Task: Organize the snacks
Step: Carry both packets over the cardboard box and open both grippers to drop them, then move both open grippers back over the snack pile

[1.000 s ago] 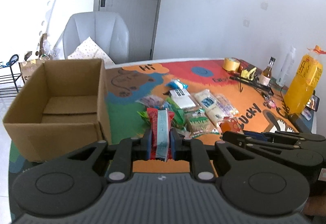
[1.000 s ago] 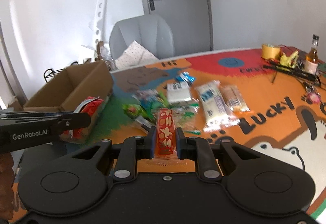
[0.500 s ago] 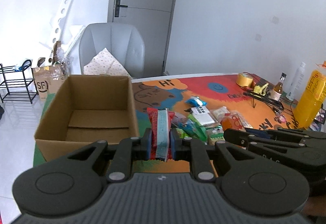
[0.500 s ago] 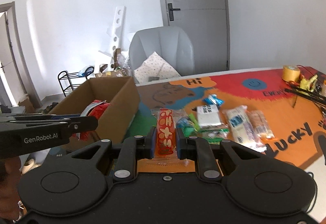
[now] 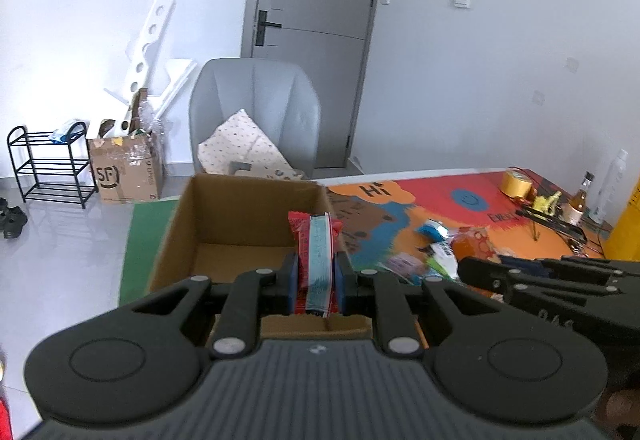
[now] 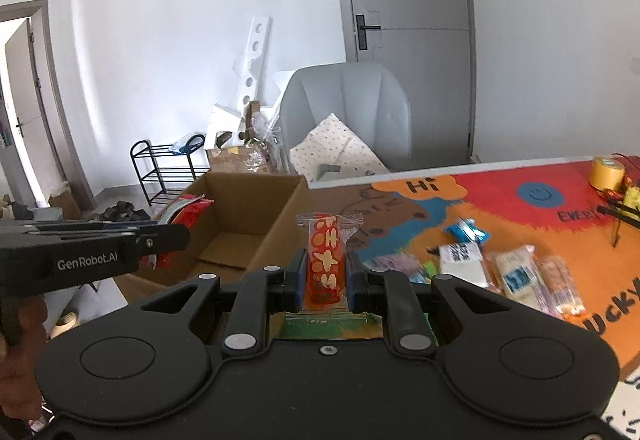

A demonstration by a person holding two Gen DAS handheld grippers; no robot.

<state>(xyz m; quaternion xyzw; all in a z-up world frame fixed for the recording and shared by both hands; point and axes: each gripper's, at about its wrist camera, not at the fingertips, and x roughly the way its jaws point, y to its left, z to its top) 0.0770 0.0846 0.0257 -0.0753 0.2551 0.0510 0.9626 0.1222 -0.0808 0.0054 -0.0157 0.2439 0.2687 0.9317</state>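
Note:
My left gripper (image 5: 314,276) is shut on a red and pale-blue snack packet (image 5: 316,260), held upright over the near wall of the open cardboard box (image 5: 240,216). The box floor that shows is bare. My right gripper (image 6: 324,280) is shut on an orange packet with pale flower shapes (image 6: 325,260), just right of the box (image 6: 248,208). From the right wrist view the left gripper (image 6: 160,240) reaches in from the left with its red packet (image 6: 180,216) above the box. Several loose snack packets (image 6: 516,276) lie on the colourful mat (image 6: 520,208).
A grey chair with a dotted cushion (image 5: 256,120) stands behind the box. A roll of yellow tape (image 5: 516,182), a small bottle (image 5: 580,196) and a yellow bag edge (image 5: 628,224) sit at the mat's far right. A black rack (image 5: 44,164) and another carton (image 5: 128,168) are on the floor.
Both grippers have swung left and risen, from above the snack pile toward the cardboard box. Each still holds its packet. The box now lies straight ahead of the left gripper.

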